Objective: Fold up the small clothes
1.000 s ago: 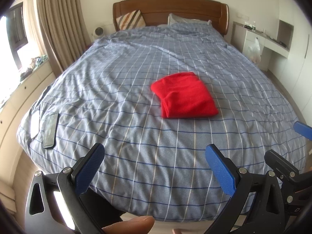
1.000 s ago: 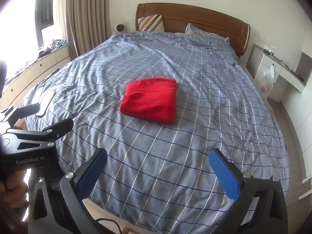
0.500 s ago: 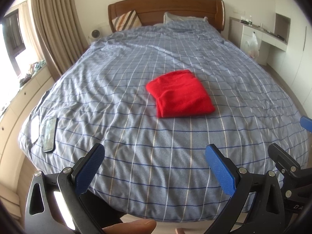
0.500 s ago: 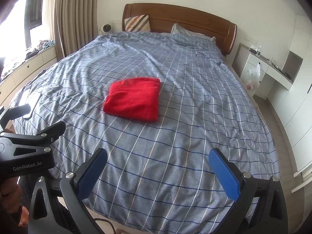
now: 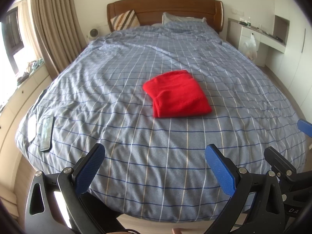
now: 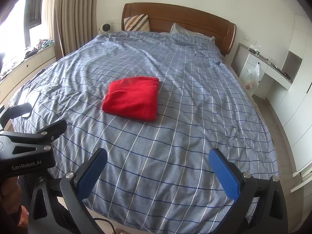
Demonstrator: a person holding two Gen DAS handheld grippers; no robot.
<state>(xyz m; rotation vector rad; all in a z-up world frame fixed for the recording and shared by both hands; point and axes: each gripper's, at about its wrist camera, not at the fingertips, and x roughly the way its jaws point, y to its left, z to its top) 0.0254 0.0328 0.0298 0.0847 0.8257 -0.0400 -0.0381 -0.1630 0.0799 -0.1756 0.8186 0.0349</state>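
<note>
A red garment (image 5: 176,94) lies folded into a compact rectangle in the middle of the blue checked bed (image 5: 136,136); it also shows in the right wrist view (image 6: 133,98). My left gripper (image 5: 155,167) is open and empty, held over the foot of the bed, well short of the garment. My right gripper (image 6: 158,172) is open and empty too, beside the left one, also back from the garment. The left gripper's body (image 6: 29,148) shows at the left edge of the right wrist view.
A phone (image 5: 46,130) and a white card lie near the bed's left edge. Pillows (image 5: 124,20) and a wooden headboard (image 5: 165,5) are at the far end. A white desk with a plastic bag (image 5: 250,45) stands to the right; curtains and a window ledge are on the left.
Both grippers have drawn back and turned slightly, so the garment looks a little farther off. The garment itself has not moved. Both grippers stay open.
</note>
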